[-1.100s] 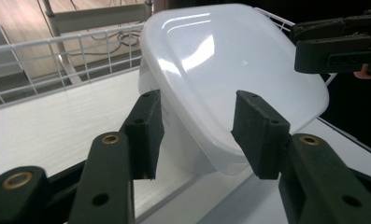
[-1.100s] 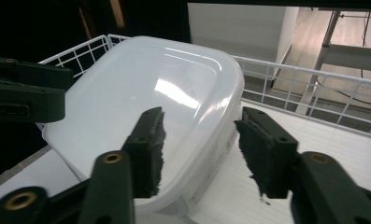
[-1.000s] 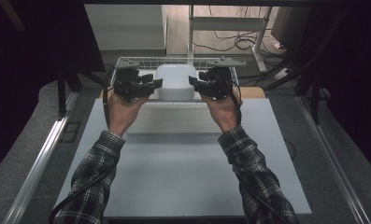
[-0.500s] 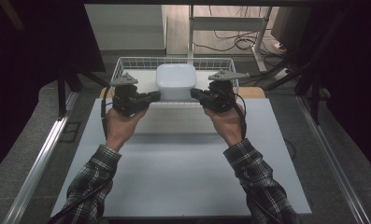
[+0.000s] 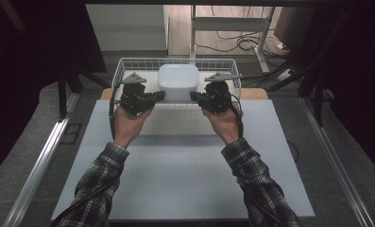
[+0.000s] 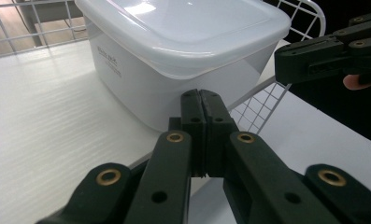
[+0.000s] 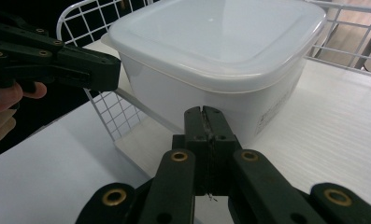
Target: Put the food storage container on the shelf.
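Observation:
A white lidded container (image 5: 178, 80) stands in a white wire basket (image 5: 152, 60) at the far side of the table. My left gripper (image 5: 161, 96) and right gripper (image 5: 193, 97) point inward at each other, low at the basket's front rim just before the container. In the left gripper view the left gripper (image 6: 202, 98) is shut, pads together, close to the container (image 6: 183, 42), and the basket's rim wire (image 6: 267, 102) runs beneath the jaws. The right gripper (image 7: 203, 114) is likewise shut beside the container (image 7: 220, 42). I cannot tell whether either touches the wire.
The basket rests partly on a wooden board (image 5: 256, 93) at the far edge of the white tabletop (image 5: 185, 179). Dark stands and cables lie beyond the table. Metal rails (image 5: 38, 165) run along both sides.
Both hands have come down and back from above the basket to its front rim. The container, earlier half covered by the grippers, now shows between them.

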`<action>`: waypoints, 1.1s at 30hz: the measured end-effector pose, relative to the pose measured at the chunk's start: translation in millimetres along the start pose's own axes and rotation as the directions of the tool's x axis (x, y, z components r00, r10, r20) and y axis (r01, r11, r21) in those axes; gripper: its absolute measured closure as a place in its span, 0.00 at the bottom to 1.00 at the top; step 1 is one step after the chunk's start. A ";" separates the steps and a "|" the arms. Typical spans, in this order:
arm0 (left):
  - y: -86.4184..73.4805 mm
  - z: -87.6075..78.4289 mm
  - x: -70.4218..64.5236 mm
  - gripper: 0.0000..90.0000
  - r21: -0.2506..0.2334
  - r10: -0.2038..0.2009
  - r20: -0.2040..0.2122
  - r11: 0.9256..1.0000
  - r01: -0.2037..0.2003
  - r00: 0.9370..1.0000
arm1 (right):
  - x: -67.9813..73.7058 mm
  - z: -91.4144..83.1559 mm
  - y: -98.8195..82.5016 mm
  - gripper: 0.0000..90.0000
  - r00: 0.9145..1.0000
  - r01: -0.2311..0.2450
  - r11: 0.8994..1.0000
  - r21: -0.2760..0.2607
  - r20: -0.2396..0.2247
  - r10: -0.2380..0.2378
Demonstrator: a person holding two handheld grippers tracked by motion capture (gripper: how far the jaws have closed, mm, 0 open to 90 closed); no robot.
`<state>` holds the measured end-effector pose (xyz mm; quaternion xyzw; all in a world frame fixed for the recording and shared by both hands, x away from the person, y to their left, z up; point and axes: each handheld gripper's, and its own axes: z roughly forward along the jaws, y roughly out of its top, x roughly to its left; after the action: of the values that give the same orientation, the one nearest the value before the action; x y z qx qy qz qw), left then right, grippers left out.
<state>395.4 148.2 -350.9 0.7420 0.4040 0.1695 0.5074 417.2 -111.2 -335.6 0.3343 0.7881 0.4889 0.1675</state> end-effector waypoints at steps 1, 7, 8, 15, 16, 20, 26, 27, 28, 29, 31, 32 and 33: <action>0.9 1.0 0.2 0.99 0.000 0.001 -0.007 1.000 -0.001 1.000 | -0.3 1.3 0.1 0.99 1.000 0.000 1.000 -0.003 0.003 0.000; 0.3 1.3 -0.6 0.97 0.000 0.003 0.006 1.000 -0.003 1.000 | -2.6 5.8 -0.6 0.99 1.000 -0.008 1.000 0.001 0.007 0.008; -1.7 0.5 -1.6 0.95 0.004 0.008 0.016 1.000 -0.008 1.000 | -2.2 5.1 -1.5 0.98 1.000 -0.003 1.000 0.000 0.005 0.003; -16.0 0.3 -9.1 0.58 0.011 0.027 0.049 1.000 -0.028 0.998 | 4.7 -3.2 -11.4 0.68 1.000 0.019 1.000 -0.006 -0.007 -0.019; -17.8 0.0 -9.9 0.58 0.007 0.024 0.055 1.000 -0.024 0.998 | 4.7 -3.2 -11.4 0.68 1.000 0.019 1.000 -0.006 -0.007 -0.019; -24.4 -3.2 -13.1 0.43 0.001 0.030 0.071 1.000 -0.030 0.997 | 8.8 -7.5 -15.9 0.55 0.999 0.038 0.999 -0.005 -0.005 -0.038; -37.2 -8.0 -17.2 0.36 0.014 0.035 0.101 0.999 -0.036 0.994 | 12.0 -12.2 -28.0 0.41 0.999 0.045 0.999 0.005 -0.026 -0.044; -39.0 -8.3 -17.3 0.36 0.016 0.036 0.107 0.999 -0.038 0.994 | 12.0 -12.2 -28.0 0.41 0.999 0.045 0.999 0.005 -0.026 -0.044; -41.1 -8.6 -17.3 0.35 0.019 0.035 0.111 0.999 -0.037 0.993 | 12.3 -13.0 -29.2 0.40 0.998 0.049 0.999 0.008 -0.027 -0.048; -44.6 -9.1 -17.9 0.30 0.022 0.030 0.109 0.999 -0.033 0.994 | 13.5 -14.3 -32.7 0.37 0.998 0.058 0.998 0.013 -0.033 -0.057; -46.1 -9.4 -18.3 0.29 0.023 0.032 0.110 0.999 -0.035 0.993 | 14.1 -14.9 -33.7 0.36 0.998 0.061 0.998 0.016 -0.032 -0.060; -47.9 -9.8 -19.0 0.27 0.026 0.037 0.110 0.999 -0.040 0.993 | 15.1 -16.4 -36.5 0.33 0.997 0.076 0.997 0.015 -0.032 -0.076; -49.0 -10.1 -19.4 0.27 0.032 0.042 0.108 0.998 -0.045 0.993 | 15.1 -16.4 -36.5 0.33 0.997 0.076 0.997 0.015 -0.032 -0.076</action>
<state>355.9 147.3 -387.1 0.7672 0.3627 0.1335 0.5119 383.4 -122.5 -359.2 0.2978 0.8066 0.4810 0.1711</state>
